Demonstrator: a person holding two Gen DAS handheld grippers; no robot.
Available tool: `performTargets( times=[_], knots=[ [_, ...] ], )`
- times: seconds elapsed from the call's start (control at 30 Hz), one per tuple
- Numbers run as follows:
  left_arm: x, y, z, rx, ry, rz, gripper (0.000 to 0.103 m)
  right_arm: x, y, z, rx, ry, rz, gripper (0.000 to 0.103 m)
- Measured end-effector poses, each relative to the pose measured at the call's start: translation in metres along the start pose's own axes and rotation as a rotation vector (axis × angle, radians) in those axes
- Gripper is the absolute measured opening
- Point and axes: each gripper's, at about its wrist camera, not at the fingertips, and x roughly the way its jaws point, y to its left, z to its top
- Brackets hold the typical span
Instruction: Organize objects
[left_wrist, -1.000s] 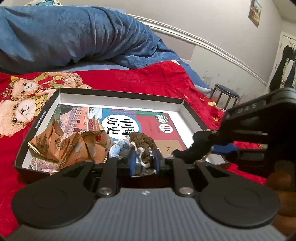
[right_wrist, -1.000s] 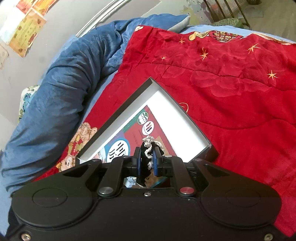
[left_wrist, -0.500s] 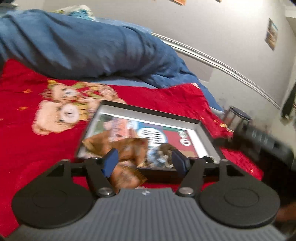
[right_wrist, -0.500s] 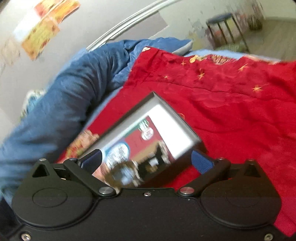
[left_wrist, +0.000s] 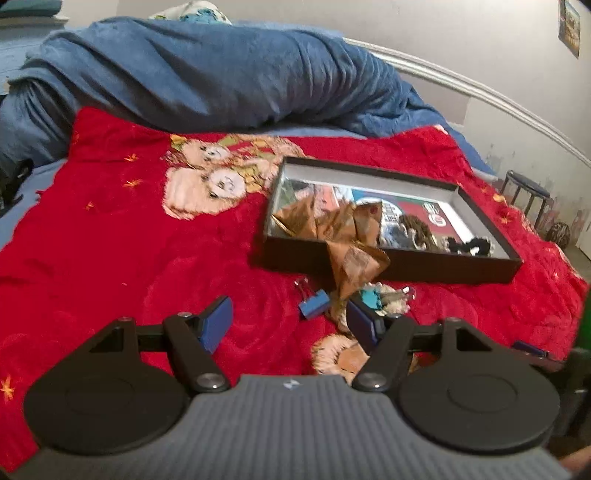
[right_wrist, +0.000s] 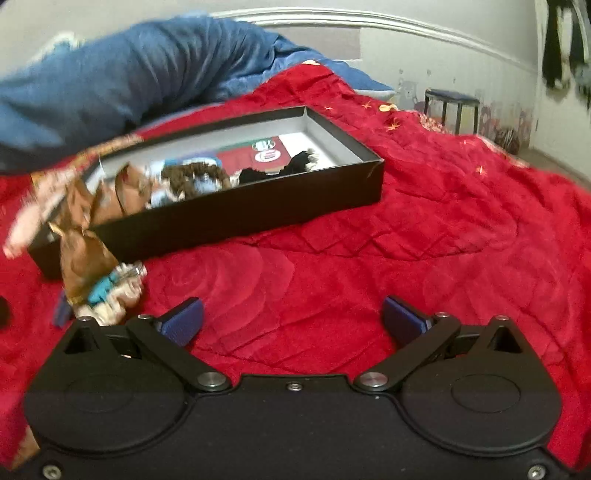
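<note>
A shallow black box (left_wrist: 388, 264) (right_wrist: 258, 214) lies on the red bedspread. Inside it are crumpled brown wrappers (left_wrist: 332, 221), a brown knitted piece (left_wrist: 415, 229) (right_wrist: 192, 173) and a black-and-white knitted piece (left_wrist: 474, 245) (right_wrist: 299, 162). One brown wrapper (left_wrist: 354, 258) (right_wrist: 83, 258) hangs over the front wall. In front of the box lie a blue binder clip (left_wrist: 314, 303) and a teal item (left_wrist: 371, 297) (right_wrist: 99, 290). My left gripper (left_wrist: 288, 317) is open and empty, just short of the clip. My right gripper (right_wrist: 293, 317) stands wide open over bare bedspread, right of that pile.
A rolled blue blanket (left_wrist: 207, 77) (right_wrist: 110, 81) lies along the far side of the bed. The red bedspread (right_wrist: 424, 229) shows a bear print (left_wrist: 210, 181) left of the box. A dark stool (left_wrist: 524, 192) (right_wrist: 450, 101) stands by the wall beyond the bed.
Both grippers let go of the knitted pieces they held over the box and opened. Both drew back from the box toward the near side of the bed.
</note>
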Motion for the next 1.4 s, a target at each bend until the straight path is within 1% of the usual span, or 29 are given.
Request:
performTargets(
  times=[0.07, 0.13, 0.2, 0.3, 0.37, 0.43, 0.5, 0.63, 0.73, 1.03, 1.17, 1.4],
  knots=[
    [0.004, -0.006, -0.005, 0.016, 0.012, -0.001, 0.079, -0.003, -0.006, -0.002, 0.038, -0.019, 0.032, 0.103],
    [0.007, -0.009, -0.009, 0.032, 0.022, 0.001, 0.079, -0.003, -0.008, -0.002, 0.047, -0.024, 0.04, 0.103],
    [0.009, -0.009, -0.012, 0.029, 0.039, -0.002, 0.079, -0.001, -0.003, -0.001, 0.015, -0.013, 0.013, 0.103],
    [0.014, -0.008, -0.014, -0.005, 0.059, -0.028, 0.079, 0.005, 0.015, -0.001, -0.088, 0.018, -0.071, 0.103],
    [0.017, -0.01, -0.015, -0.006, 0.061, -0.014, 0.079, 0.004, 0.019, -0.002, -0.115, 0.007, -0.092, 0.103],
    [0.019, -0.012, -0.015, -0.005, 0.059, -0.007, 0.08, 0.005, 0.014, -0.001, -0.089, 0.014, -0.07, 0.103],
    [0.022, -0.013, -0.016, -0.008, 0.074, -0.017, 0.082, 0.005, 0.009, -0.001, -0.062, 0.007, -0.047, 0.103],
    [0.028, -0.014, -0.017, -0.005, 0.1, 0.006, 0.082, 0.004, 0.01, -0.001, -0.084, 0.009, -0.064, 0.103],
    [0.03, -0.014, -0.019, -0.001, 0.114, 0.017, 0.082, 0.003, 0.008, -0.001, -0.076, 0.007, -0.056, 0.103],
    [0.027, -0.02, -0.023, 0.044, 0.112, 0.021, 0.082, 0.005, 0.011, -0.001, -0.078, 0.008, -0.057, 0.103],
    [0.026, -0.019, -0.023, 0.038, 0.11, 0.019, 0.082, 0.004, 0.011, -0.001, -0.08, 0.007, -0.057, 0.103],
    [0.021, -0.013, -0.018, 0.027, 0.077, 0.072, 0.082, 0.005, 0.01, -0.001, -0.08, 0.008, -0.057, 0.103]
  ],
)
